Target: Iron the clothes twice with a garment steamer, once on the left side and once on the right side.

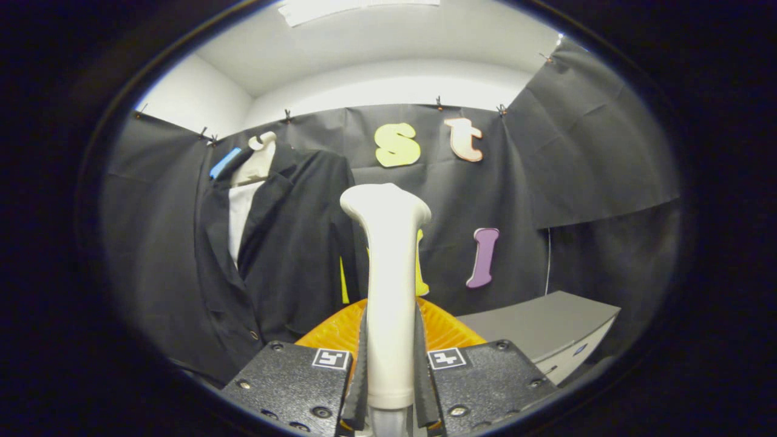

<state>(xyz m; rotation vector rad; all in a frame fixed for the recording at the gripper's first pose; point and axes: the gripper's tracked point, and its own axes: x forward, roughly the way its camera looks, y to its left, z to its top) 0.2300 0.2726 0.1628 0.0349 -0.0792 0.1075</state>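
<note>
The gripper (391,370) clamps both fingers on the steamer (388,273), upright above an orange tray (446,331); the jacket (285,243) hangs ahead-left, untouched; next, likely carry the head across to it.

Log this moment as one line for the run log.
tool: shut on garment steamer | steamer: upright, off the garment | black jacket: hanging beyond, left | stage: before contact

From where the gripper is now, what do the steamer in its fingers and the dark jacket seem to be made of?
The steamer, clamped between the gripper fingers, looks like smooth cream plastic: one moulded shape with a soft sheen. The jacket, hanging beyond it to one side, seems matte black woven cloth: it drapes in soft folds and does not shine.
</note>
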